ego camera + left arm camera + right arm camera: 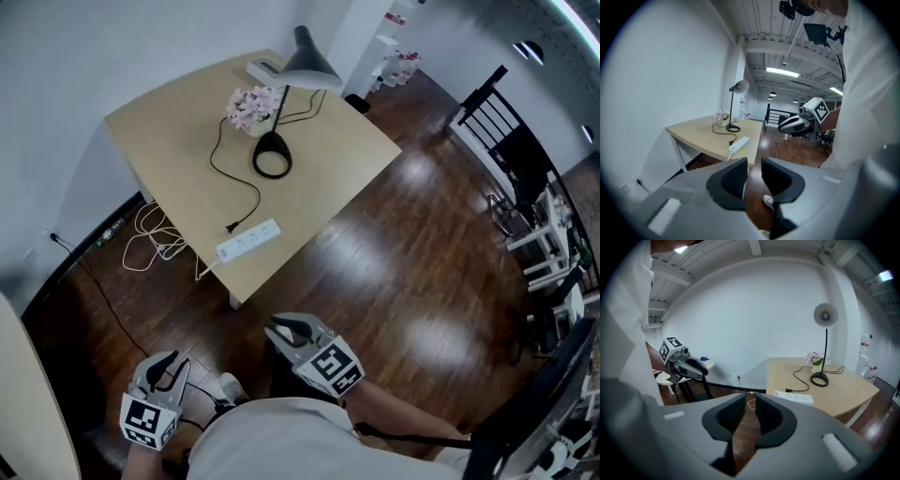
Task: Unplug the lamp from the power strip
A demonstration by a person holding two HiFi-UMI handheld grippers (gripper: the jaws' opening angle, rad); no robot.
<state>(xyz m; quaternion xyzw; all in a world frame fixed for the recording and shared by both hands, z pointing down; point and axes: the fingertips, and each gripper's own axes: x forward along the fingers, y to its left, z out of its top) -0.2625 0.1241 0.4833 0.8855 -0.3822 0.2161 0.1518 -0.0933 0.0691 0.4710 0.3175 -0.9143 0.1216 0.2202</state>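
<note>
A black desk lamp (311,67) stands on the far part of a light wooden table (169,122), and its black cord runs toward the near edge. The cord's plug (231,227) lies just beside a white power strip (248,241); it looks out of the sockets. Both grippers are held low near the person's body, well short of the table. My left gripper (167,364) (753,176) is open and empty. My right gripper (284,330) (750,411) is open by a narrow gap, with nothing in it. The right gripper view shows the strip (793,398) and the lamp (825,315).
A pot of pink flowers (248,108) and a white box (265,70) sit near the lamp. White cables (150,239) coil on the dark wood floor under the table's left side. Black chairs (511,159) and white furniture stand at the right.
</note>
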